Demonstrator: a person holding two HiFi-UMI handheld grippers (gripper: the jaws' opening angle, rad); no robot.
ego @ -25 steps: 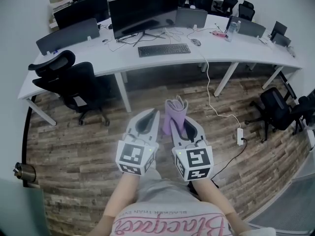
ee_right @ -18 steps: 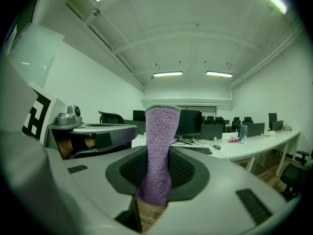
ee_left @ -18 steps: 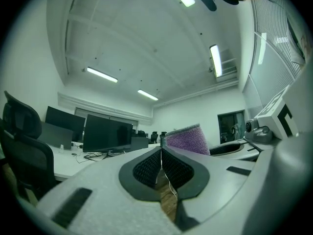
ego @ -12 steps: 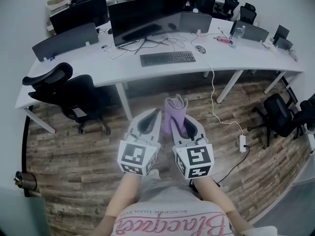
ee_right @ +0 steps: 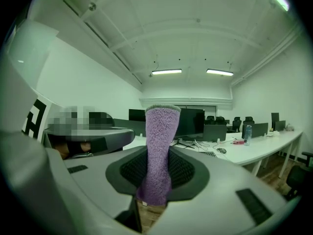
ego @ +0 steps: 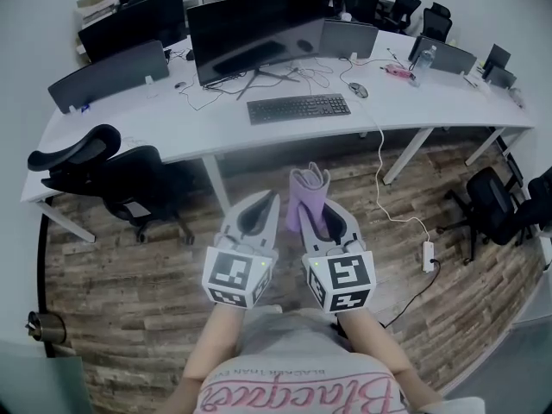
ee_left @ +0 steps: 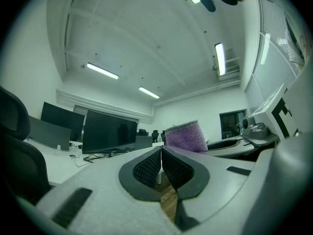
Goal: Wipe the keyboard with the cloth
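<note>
A black keyboard (ego: pixel 298 108) lies on the long white desk (ego: pixel 172 128), in front of a wide dark monitor (ego: pixel 255 24). My right gripper (ego: pixel 321 218) is shut on a folded purple cloth (ego: pixel 306 197), which sticks up past its tips; the same cloth (ee_right: pixel 157 153) stands pinched between its pads in the right gripper view. My left gripper (ego: pixel 256 216) hangs beside it over the wooden floor, shut with nothing in it; its pads (ee_left: pixel 146 168) meet. Both grippers are well short of the desk.
A black office chair (ego: pixel 103 175) stands at the desk's left end, another chair (ego: pixel 492 201) at the right. A mouse (ego: pixel 359 90) and loose cables lie beside the keyboard. A white cable runs down to a power strip (ego: pixel 427 255) on the floor. More monitors line the desk.
The desk and keyboard have shifted slightly nearer and lower in the head view. Both grippers keep their pose, the cloth still held in the right one.
</note>
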